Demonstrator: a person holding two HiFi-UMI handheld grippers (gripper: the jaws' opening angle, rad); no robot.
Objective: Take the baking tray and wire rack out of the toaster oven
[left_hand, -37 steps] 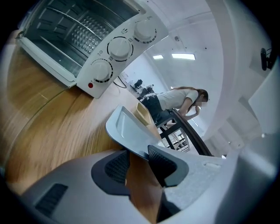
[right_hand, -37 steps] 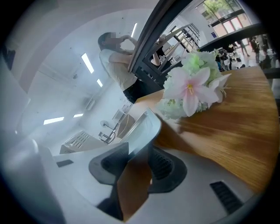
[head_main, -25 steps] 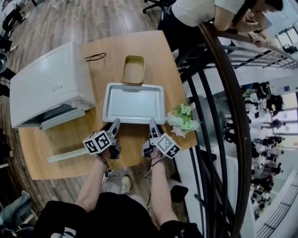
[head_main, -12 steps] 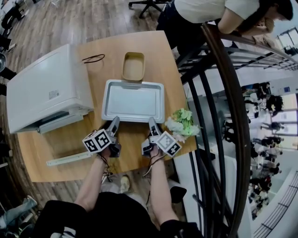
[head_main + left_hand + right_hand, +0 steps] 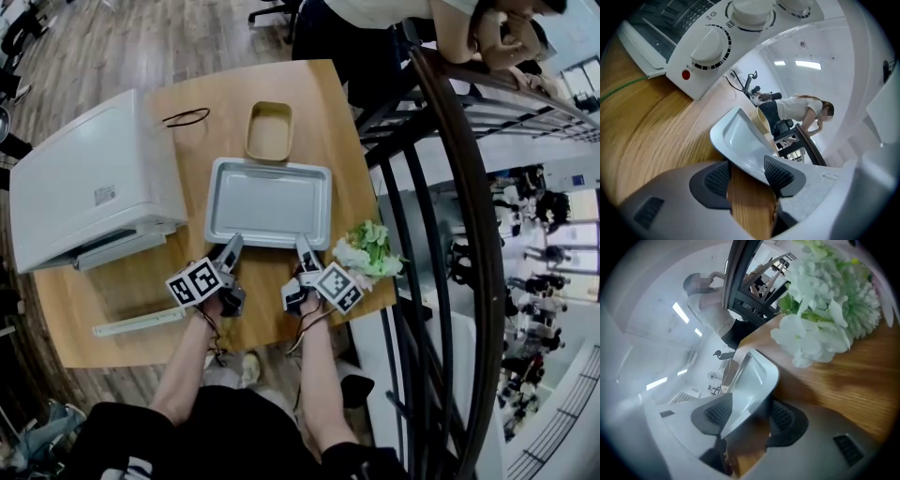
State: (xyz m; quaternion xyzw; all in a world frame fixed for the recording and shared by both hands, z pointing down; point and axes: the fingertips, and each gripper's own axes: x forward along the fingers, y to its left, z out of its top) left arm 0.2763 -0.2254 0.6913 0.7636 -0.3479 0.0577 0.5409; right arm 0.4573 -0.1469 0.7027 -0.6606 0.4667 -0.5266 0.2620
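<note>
The grey baking tray (image 5: 267,202) lies flat on the wooden table (image 5: 122,291), to the right of the white toaster oven (image 5: 94,183). My left gripper (image 5: 228,253) is at the left end of the tray's near rim, my right gripper (image 5: 306,253) at the right end. In the left gripper view the tray (image 5: 740,140) has its rim between the jaws of the left gripper (image 5: 747,173), and wood shows beside one pad. The right gripper (image 5: 749,414) straddles the tray's corner (image 5: 754,376) the same way. Both pairs of jaws have just been opening and stand loose around the rim. I cannot make out the wire rack.
A tan dish (image 5: 269,131) sits just beyond the tray and a black loop (image 5: 186,117) lies near the oven. White-green flowers (image 5: 367,248) crowd the right gripper. A pale strip (image 5: 141,322) lies front left. A dark railing (image 5: 459,187) runs along the right; a person (image 5: 375,19) leans there.
Both grippers stay at the tray's near rim; the right one has shifted slightly and rolled. The tray lies where it was. The person at the back has moved a little.
</note>
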